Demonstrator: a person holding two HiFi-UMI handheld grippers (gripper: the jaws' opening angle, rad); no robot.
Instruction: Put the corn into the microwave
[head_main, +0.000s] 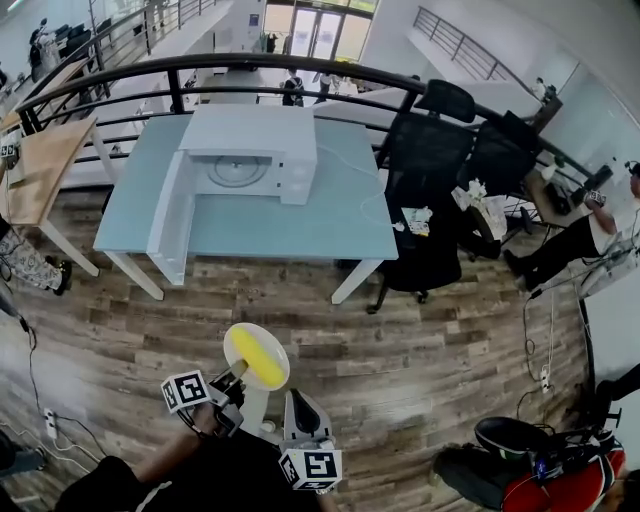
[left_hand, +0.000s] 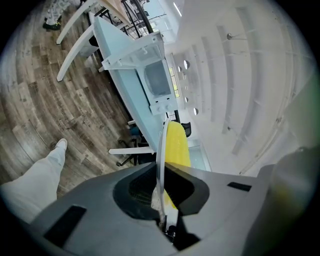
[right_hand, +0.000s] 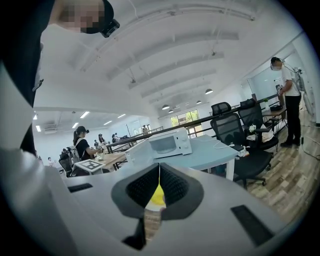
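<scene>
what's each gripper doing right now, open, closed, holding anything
left gripper: closed on the rim of the plate carrying the corn
right gripper: closed, gripping nothing

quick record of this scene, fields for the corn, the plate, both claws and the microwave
corn: yellow cob lying on a white plate
plate: held in the air over the wood floor, short of the table
left claw: shut on the plate's rim
right claw: shut on the plate's rim, corn showing just past it
microwave: white, standing on the light blue table
door: swung wide open
task state: corn not yet in the microwave
</scene>
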